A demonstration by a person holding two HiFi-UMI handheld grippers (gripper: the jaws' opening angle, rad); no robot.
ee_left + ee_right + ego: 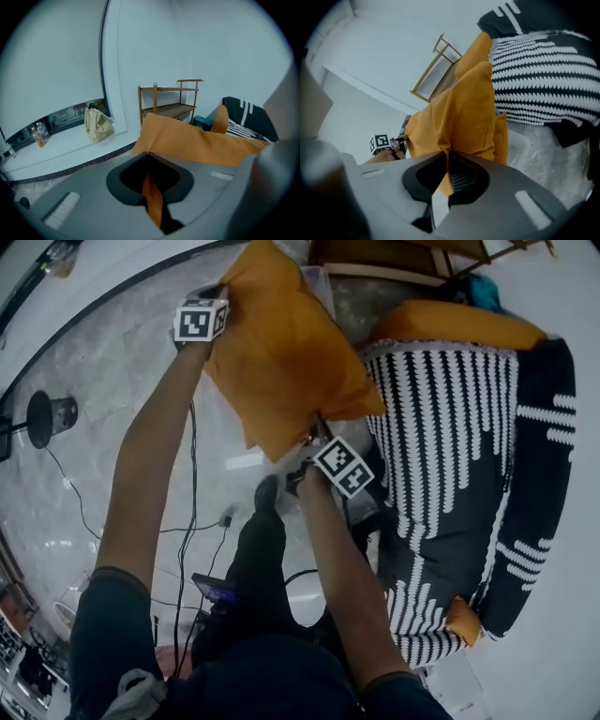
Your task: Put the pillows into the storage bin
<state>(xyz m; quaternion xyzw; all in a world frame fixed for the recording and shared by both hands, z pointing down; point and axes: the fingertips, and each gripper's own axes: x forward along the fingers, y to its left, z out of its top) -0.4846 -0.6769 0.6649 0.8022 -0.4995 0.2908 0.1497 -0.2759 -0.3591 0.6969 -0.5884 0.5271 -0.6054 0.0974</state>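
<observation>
— Grey marble floor (103, 390) shines. Where is the pillow?
— Soft orange pillow (281, 352) hangs beside the striped sofa (450, 456). Left gripper (148, 154) and right gripper (448, 152) each pinch its fabric edge.
— How many pillows?
— Two clearly. The second pillow (459, 324) lies on that sofa, partly hidden under the cover.

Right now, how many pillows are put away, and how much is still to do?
Done: I can't see any pillow inside a bin yet.
In hand: the left gripper and the right gripper are both shut on one orange pillow, held up in the air.
Left: that pillow, a second orange pillow and the black-and-white striped pillow beside it.
</observation>
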